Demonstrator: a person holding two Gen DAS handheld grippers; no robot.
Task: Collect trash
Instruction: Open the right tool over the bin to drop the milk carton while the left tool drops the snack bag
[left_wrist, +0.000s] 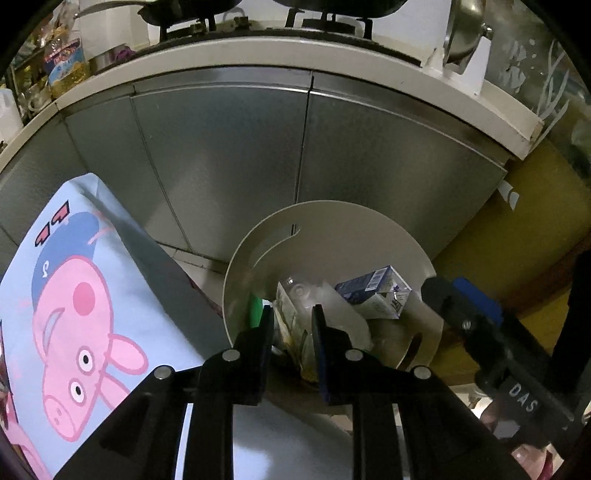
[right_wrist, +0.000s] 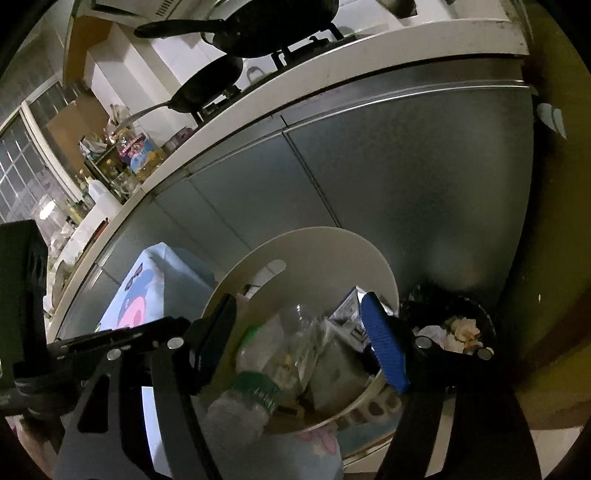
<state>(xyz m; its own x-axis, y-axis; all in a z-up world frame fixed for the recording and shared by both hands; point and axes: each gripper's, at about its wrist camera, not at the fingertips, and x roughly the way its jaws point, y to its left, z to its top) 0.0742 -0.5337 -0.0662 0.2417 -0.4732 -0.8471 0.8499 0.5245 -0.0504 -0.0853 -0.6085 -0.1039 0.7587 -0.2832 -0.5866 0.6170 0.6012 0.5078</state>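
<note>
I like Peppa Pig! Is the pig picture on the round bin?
No, the pig is printed on the light blue box beside the round bin, which is plain white.

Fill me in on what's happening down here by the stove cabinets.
A person with a gripper in each hand is collecting trash into a white bin on the floor in front of the steel cabinets. The left gripper is over the bin, closed on a crumpled wrapper. The right gripper is open above the bin. Already inside are a clear plastic bottle and a blue-and-white carton. A Peppa Pig bag sits beside the bin.
</note>
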